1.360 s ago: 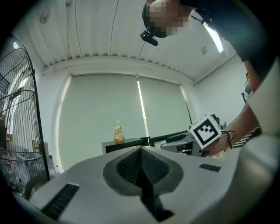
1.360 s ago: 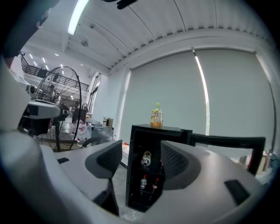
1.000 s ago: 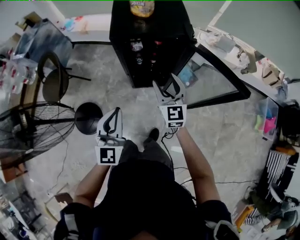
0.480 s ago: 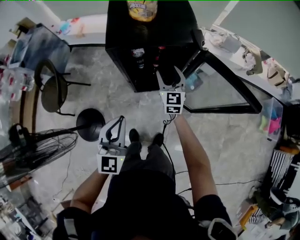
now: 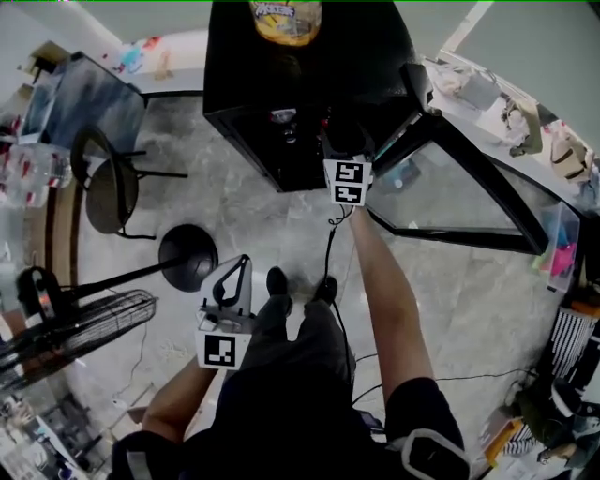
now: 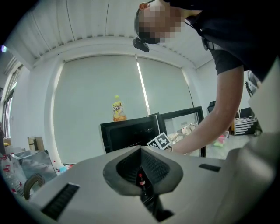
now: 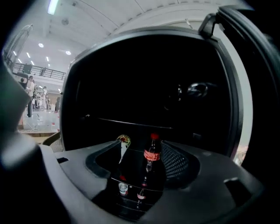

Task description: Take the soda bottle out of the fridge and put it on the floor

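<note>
Snack pack: yellow, upright, at the top edge of the head view.
Chair: black, with a round seat, at the left.
Fan: wire-caged head at the left edge, joined by a pole to 1 round black base.
Bin: clear, holding pink and green things, at the far right.
Worktop: white, cluttered, running along the upper right.

Head view: right tongs are inside the dark fridge. Their tips are hidden in shadow, and only the marker cube is clear. The yellow item on the fridge top is cut by the upper edge. Right gripper view: the soda bottle label is too small to read.
</note>
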`<action>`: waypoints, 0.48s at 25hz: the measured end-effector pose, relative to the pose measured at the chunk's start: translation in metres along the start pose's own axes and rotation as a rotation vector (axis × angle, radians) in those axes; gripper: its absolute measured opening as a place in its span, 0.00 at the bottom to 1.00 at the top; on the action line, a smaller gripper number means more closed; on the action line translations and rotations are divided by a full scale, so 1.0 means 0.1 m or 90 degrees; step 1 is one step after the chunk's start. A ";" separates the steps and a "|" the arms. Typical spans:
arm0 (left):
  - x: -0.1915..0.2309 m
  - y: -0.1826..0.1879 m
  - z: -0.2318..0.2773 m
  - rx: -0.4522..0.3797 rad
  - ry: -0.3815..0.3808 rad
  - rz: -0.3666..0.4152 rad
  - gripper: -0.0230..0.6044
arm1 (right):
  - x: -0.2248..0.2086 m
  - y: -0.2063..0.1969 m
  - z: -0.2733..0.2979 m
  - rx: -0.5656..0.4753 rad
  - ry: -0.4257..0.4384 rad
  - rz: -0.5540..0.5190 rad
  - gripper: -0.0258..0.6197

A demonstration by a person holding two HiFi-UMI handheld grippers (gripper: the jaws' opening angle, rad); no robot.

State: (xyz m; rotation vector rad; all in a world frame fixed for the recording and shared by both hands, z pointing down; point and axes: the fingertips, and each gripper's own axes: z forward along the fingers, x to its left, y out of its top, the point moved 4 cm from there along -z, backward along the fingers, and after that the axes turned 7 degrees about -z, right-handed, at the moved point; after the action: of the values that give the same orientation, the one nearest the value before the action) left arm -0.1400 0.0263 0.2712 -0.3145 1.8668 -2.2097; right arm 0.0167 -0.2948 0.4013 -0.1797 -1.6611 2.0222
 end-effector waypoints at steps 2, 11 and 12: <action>0.03 -0.06 0.06 0.004 0.000 0.001 0.07 | -0.04 -0.09 0.17 0.009 -0.006 0.010 0.50; 0.12 -0.31 0.19 0.032 0.001 0.005 0.07 | -0.10 -0.39 0.84 0.033 -0.008 0.018 0.52; 0.14 -0.34 0.20 0.037 0.000 0.007 0.07 | -0.10 -0.40 0.89 0.033 -0.011 0.021 0.52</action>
State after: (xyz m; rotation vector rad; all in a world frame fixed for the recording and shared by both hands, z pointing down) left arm -0.1485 0.0086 0.3080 -0.2919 1.7958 -2.2516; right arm 0.0012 -0.3727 0.4587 -0.1729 -1.6241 2.0948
